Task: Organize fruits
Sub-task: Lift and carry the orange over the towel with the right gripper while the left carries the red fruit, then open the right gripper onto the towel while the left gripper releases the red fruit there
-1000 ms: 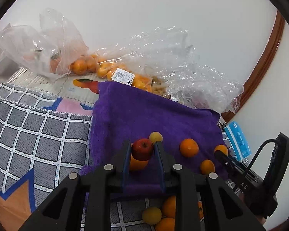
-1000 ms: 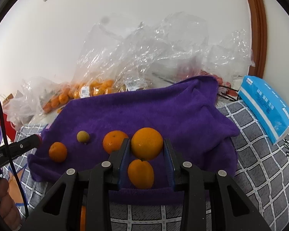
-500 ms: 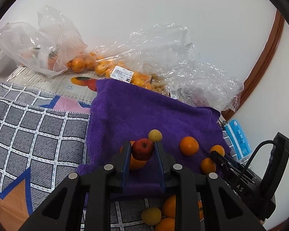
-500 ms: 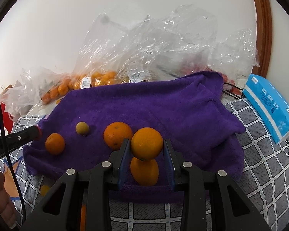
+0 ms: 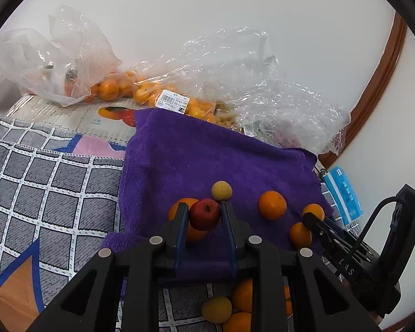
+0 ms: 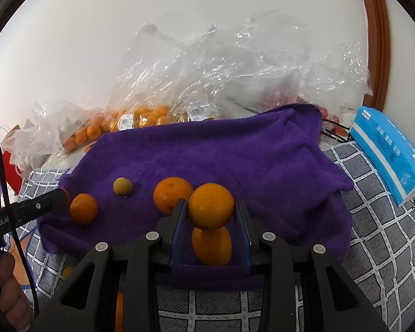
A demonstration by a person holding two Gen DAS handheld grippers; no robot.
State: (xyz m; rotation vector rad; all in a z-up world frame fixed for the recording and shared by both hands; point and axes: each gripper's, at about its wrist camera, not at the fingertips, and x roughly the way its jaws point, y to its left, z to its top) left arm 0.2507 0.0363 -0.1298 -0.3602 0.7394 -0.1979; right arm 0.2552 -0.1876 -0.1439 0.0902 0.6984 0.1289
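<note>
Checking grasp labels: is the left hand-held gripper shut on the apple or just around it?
Shut on it. The left hand-held gripper has both fingers pressed against the sides of the apple, which is held above the towel.

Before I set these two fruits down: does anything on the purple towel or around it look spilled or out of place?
A few fruits lie off the purple towel on the checked grey cloth, below the left gripper. The towel's right side is rumpled. Nothing looks damaged.

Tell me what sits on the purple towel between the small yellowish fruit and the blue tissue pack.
In the right wrist view, between the small yellowish fruit and the blue tissue pack, one loose orange lies on the purple towel; beyond it, bare towel.
</note>
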